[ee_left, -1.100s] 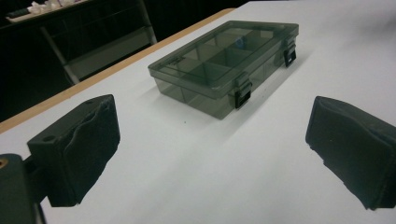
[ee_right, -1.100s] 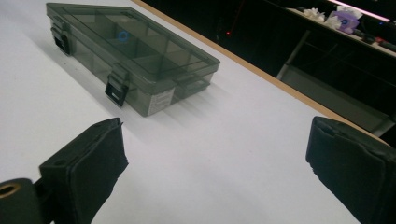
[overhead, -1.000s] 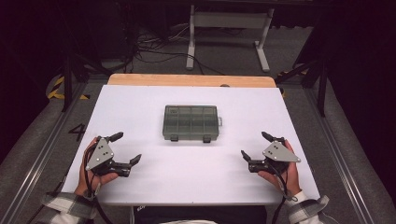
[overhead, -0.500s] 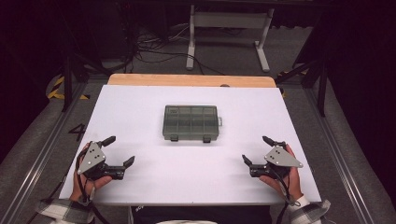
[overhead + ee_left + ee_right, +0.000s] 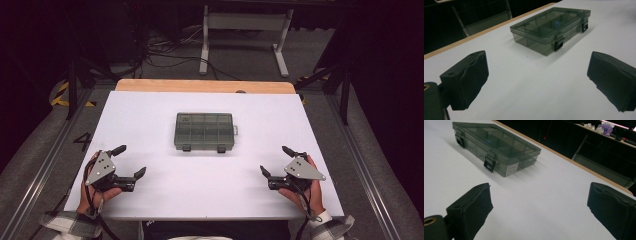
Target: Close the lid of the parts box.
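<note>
While both grippers sit low in the high view with nothing between their jaws, the step in hand looks like the approach to the box (image 5: 204, 131), which lies closed at the centre of the table (image 5: 150, 110), well apart from either hand. The left gripper (image 5: 126, 161) rests near the lower left of that frame, jaws spread wide and empty; the right gripper (image 5: 279, 161) mirrors it at the lower right, just as wide and just as empty.

To do this well, I would bring both in together, low over the white surface, and aim for the two dark latches (image 5: 186, 148) on the box's near edge (they show clearly in the left gripper view, toward the upper right, at the front wall of the box (image 5: 550, 27)). In the right gripper view the box (image 5: 496, 147) sits in the upper left, one latch (image 5: 489, 163) hanging down beside a small printed label (image 5: 512, 168).

Since the box is light, smoky plastic on a smooth top, it will probably slide if pushed from one side alone, so one gripper should steady a short end while the other works a latch. Something small and blue (image 5: 557, 24) shows through the lid; keep the box level so the contents stay in their compartments.
</note>
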`<state>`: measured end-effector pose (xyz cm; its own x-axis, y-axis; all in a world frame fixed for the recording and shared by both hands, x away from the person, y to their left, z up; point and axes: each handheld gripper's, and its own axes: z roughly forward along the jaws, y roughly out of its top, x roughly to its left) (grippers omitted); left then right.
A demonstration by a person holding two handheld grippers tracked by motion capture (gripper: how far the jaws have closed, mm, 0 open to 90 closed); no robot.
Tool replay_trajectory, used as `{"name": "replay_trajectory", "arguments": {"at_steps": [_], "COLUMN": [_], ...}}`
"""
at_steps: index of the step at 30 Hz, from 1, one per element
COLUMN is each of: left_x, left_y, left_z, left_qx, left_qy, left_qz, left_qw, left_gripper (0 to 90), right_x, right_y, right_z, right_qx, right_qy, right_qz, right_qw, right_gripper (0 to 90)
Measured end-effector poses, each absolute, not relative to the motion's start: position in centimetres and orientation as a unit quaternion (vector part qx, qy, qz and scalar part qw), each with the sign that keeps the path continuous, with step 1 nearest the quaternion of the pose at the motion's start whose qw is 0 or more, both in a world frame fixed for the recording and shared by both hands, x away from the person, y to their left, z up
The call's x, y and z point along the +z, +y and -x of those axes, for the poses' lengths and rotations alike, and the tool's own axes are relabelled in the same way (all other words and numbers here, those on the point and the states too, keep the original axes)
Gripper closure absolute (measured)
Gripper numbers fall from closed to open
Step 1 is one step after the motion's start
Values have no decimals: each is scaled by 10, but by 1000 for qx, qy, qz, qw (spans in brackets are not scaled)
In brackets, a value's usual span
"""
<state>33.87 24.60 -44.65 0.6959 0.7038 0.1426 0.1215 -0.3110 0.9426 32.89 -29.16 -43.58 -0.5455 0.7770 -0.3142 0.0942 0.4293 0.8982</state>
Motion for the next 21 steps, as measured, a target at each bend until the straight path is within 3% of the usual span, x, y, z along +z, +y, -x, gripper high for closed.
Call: {"name": "replay_trajectory", "arguments": {"at_steps": [21], "left_x": [-447], "left_y": [244], "left_z": [-340], "left_qx": [279], "left_qy": [275], "left_qz": [-759], "left_qw": [520], "left_gripper": [44], "right_x": [-434], "right_y": [-292], "right_z": [-327], "right_qx": [459], "right_qy": [748], "right_qz": [-290], "right_qw": [382], "right_gripper": [65]}}
